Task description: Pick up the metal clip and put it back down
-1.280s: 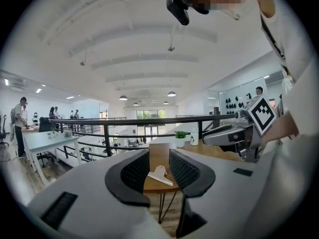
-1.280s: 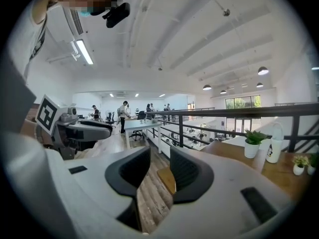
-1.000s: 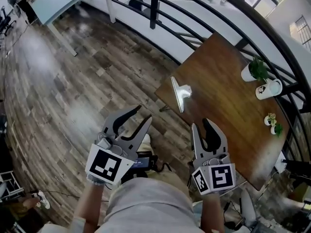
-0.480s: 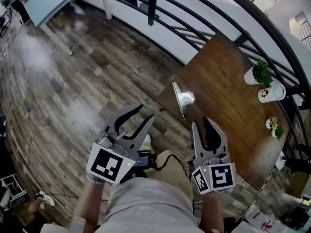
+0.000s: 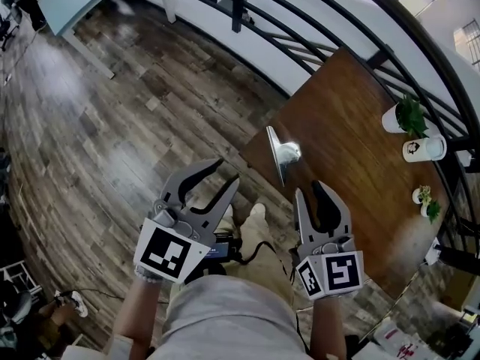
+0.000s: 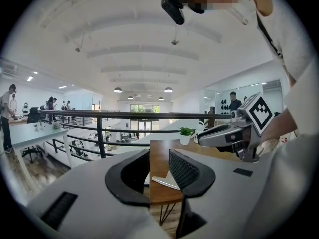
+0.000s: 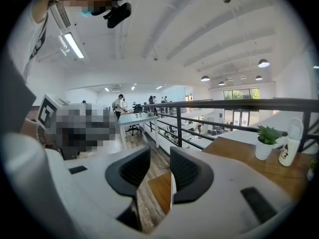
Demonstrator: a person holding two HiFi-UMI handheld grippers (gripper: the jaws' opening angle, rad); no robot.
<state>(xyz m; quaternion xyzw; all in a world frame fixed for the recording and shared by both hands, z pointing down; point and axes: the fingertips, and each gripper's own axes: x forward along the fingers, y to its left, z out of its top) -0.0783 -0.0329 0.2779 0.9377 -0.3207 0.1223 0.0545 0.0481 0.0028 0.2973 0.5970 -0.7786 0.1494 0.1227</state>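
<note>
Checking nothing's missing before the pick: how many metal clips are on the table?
1. The metal clip lies near the left corner of the table, ahead of the right gripper, which covers a bit of the table, so another could be hidden.

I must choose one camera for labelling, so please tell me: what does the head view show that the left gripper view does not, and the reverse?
Only the head view: the marker cube on the left gripper and the person's shoe. Only the left gripper view: ceiling lamps and distant people at a desk. Both: the table, the metal clip lying on it, the potted plant, the right gripper.
</note>
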